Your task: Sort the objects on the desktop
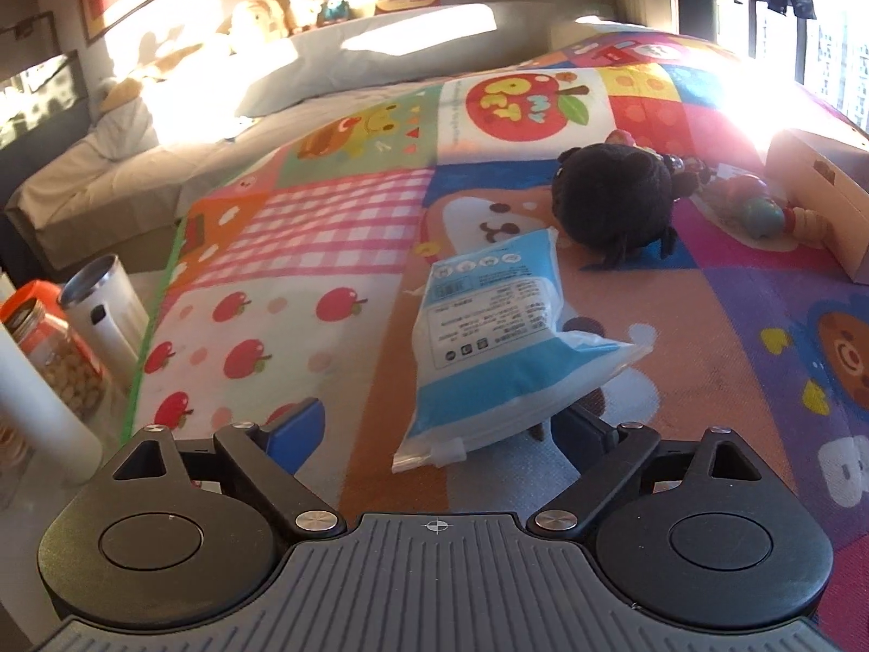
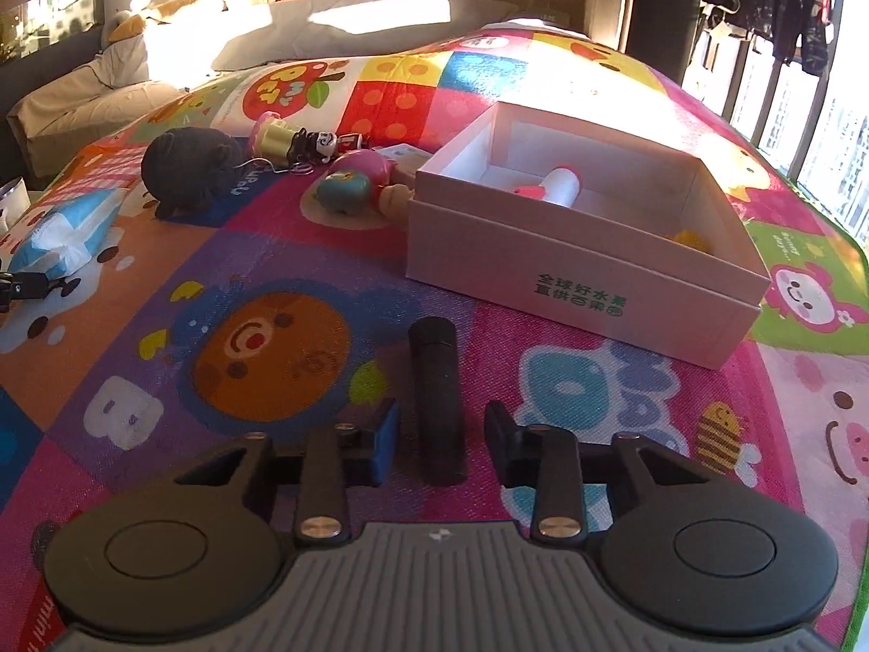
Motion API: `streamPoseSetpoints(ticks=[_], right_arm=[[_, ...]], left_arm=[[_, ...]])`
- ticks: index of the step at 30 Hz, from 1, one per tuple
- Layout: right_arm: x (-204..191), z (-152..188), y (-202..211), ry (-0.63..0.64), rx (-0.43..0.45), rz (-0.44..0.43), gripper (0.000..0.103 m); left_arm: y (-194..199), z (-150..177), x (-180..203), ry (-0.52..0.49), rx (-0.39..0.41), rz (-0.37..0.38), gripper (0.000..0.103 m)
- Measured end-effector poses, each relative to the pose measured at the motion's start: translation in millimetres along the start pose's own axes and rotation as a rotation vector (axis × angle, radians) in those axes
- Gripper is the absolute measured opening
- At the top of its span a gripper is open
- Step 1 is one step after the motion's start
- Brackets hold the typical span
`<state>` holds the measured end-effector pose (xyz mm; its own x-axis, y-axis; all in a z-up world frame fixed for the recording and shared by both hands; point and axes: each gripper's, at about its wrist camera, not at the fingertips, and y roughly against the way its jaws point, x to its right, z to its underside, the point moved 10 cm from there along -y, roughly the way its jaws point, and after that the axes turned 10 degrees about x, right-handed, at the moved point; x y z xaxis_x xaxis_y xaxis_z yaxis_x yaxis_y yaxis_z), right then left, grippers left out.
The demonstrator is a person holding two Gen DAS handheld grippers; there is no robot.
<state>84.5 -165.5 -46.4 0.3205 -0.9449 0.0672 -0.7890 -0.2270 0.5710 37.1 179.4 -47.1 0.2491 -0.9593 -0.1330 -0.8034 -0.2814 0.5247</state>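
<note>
Closest in the right wrist view, the right gripper (image 2: 440, 434) hangs low over a bright cartoon play mat (image 2: 271, 358), its claw released: a black cylinder (image 2: 437, 396) lies on the mat between the two fingers, with a narrow gap showing on each side. Just beyond it stands an open white cardboard box (image 2: 586, 271) with green printed characters on its front wall; inside lie a white and pink item (image 2: 559, 190) and something yellow (image 2: 692, 242) in a corner. Beside the box, toward the picture's left, sits a round teal and pink toy (image 2: 347, 185), then a black plush toy (image 2: 190, 174), with a small figure (image 2: 315, 144) behind them. In the left wrist view, the left gripper (image 1: 437, 434) is also released, its fingers spread wide; the lower end of a blue and white plastic packet (image 1: 489, 337) lies on the mat between them, well clear of the blue-padded finger, while whether it touches the other finger cannot be told. Off the mat's edge at the picture's left stand a clear jar (image 1: 60, 358) and a steel tumbler (image 1: 103, 304). Farthest away, a grey pillow (image 1: 380, 49) and stuffed animals (image 1: 282, 5) catch strong sunlight.
</note>
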Motion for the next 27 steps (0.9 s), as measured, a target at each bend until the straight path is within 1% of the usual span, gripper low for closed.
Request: streamPoseSetpoints(ticks=[1,8,11,15,19,20,21,22,24,27], right_arm=[[-3.0,-0.6,-0.2,0.006,-0.003,-0.005,0.028],[-20.1,-7.1,7.6,0.051,0.011,-0.025,0.028],[-32.8,-11.1,15.9,0.065,0.020,-0.072,0.028],[-55.4,-10.3,23.6,0.099,0.013,-0.142,0.028],[-67.8,-8.0,25.4,0.143,0.021,-0.134,0.029],[-68.3,-8.1,25.6,0.152,0.024,-0.125,0.030],[-67.3,-8.7,25.8,0.156,0.028,-0.114,0.035],[-65.6,-9.5,25.9,0.159,0.032,-0.099,0.044],[-59.9,-9.3,25.5,0.181,0.034,-0.065,0.052],[-48.1,-3.7,23.2,0.235,0.010,-0.010,0.052]], left_arm=[[-0.9,1.0,-2.2,0.002,-0.001,-0.002,0.095],[-7.5,2.8,-14.2,0.004,-0.003,-0.016,0.095],[-12.2,3.3,-19.2,0.005,-0.007,-0.012,0.097],[-21.8,2.9,-29.6,0.035,-0.017,-0.004,0.099],[-29.8,-0.6,-36.0,0.035,-0.017,-0.002,0.100],[-32.2,-1.6,-37.0,0.034,-0.018,0.000,0.100],[-35.2,-3.1,-38.0,0.033,-0.017,0.003,0.100],[-38.5,-5.3,-38.2,0.029,-0.015,0.005,0.100],[-47.8,-11.7,-37.4,0.013,-0.008,0.003,0.100],[-63.4,-22.6,-34.7,-0.008,0.006,0.003,0.099]])
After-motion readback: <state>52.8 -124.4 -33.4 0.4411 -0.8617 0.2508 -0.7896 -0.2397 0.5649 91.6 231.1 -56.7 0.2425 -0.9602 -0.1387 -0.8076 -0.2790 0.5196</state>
